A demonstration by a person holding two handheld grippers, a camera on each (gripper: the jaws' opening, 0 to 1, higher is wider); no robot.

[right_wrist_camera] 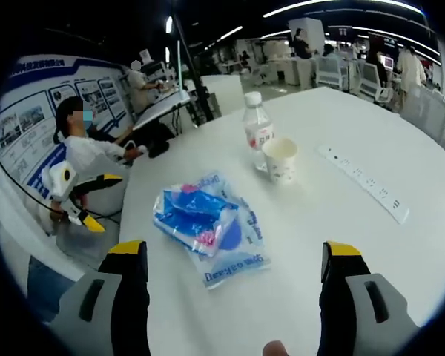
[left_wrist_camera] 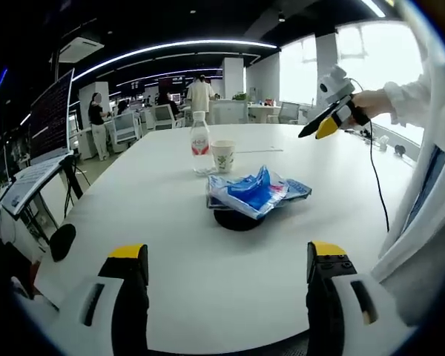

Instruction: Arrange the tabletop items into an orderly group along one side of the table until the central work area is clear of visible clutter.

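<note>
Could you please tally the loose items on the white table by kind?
Water bottle: 1
Paper cup: 1
Blue plastic packet: 1
Black round disc under the packet: 1
White power strip: 1
Total: 5

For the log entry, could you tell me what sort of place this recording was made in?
Most likely an open-plan office: a large white table, rows of desks with office chairs and monitors, people working in the background, and long ceiling strip lights.

Bright ceiling strips, fisheye-warped edges
</note>
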